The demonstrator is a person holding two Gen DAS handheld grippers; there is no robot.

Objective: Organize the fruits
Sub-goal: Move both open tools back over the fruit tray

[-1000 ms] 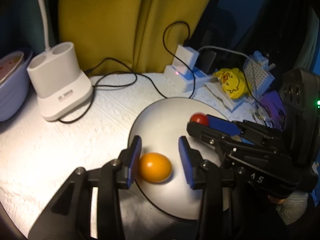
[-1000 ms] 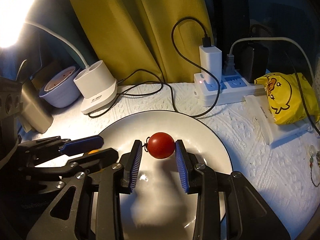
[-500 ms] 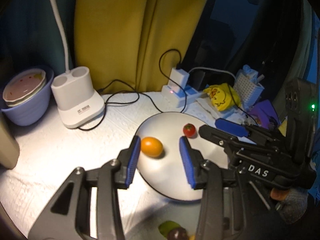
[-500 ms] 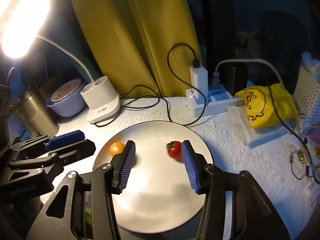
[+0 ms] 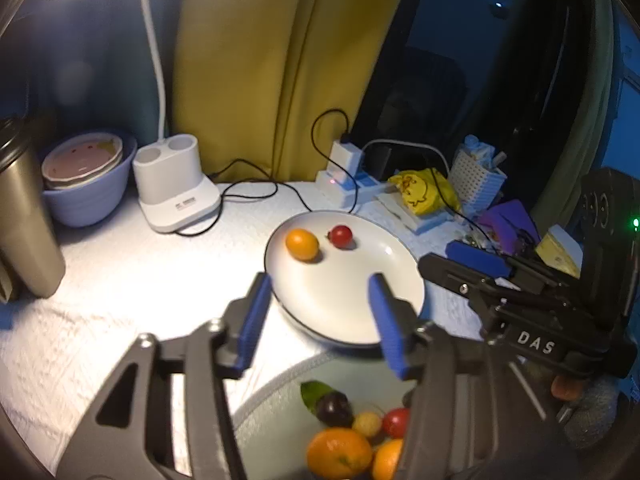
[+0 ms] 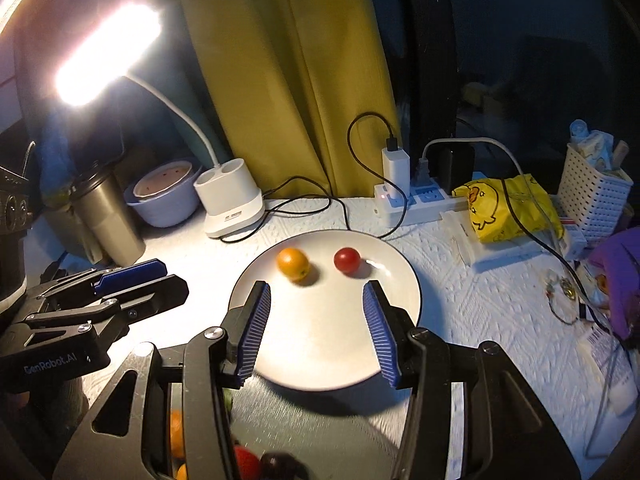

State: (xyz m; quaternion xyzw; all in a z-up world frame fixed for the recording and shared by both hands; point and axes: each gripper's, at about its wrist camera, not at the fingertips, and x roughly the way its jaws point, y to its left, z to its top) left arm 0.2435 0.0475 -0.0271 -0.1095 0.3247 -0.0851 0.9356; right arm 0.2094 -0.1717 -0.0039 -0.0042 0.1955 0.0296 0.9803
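- My left gripper [image 5: 318, 320] is spread wide with nothing between its blue pads, hanging above the near rim of the white plate [image 5: 384, 280].
- My right gripper [image 6: 316, 330] is just as wide open and holds nothing, its pads [image 6: 254, 330] straddling the near half of that plate [image 6: 396, 280].
- On the plate's far side lie the orange fruit [image 6: 293, 264] and the red cherry tomato [image 6: 346, 260], close together but apart, both well clear of my fingertips.
- The plate's near half is bare.
- Toward me, just below the plate's near rim, sits a grey tray [image 5: 272, 412] with more fruit [image 5: 352, 436] piled at its near edge; my own frames hide part of it.
- At the bench's far edge stand the lamp base [image 6: 232, 204] and power strip [image 6: 412, 204], with a black cable [image 6: 304, 200] trailing between them.
- At the left edge are a steel tumbler [image 5: 24, 220] and a blue bowl [image 5: 88, 196].
- The right edge is crowded with a yellow bag [image 6: 508, 208] and a white basket [image 6: 592, 196].
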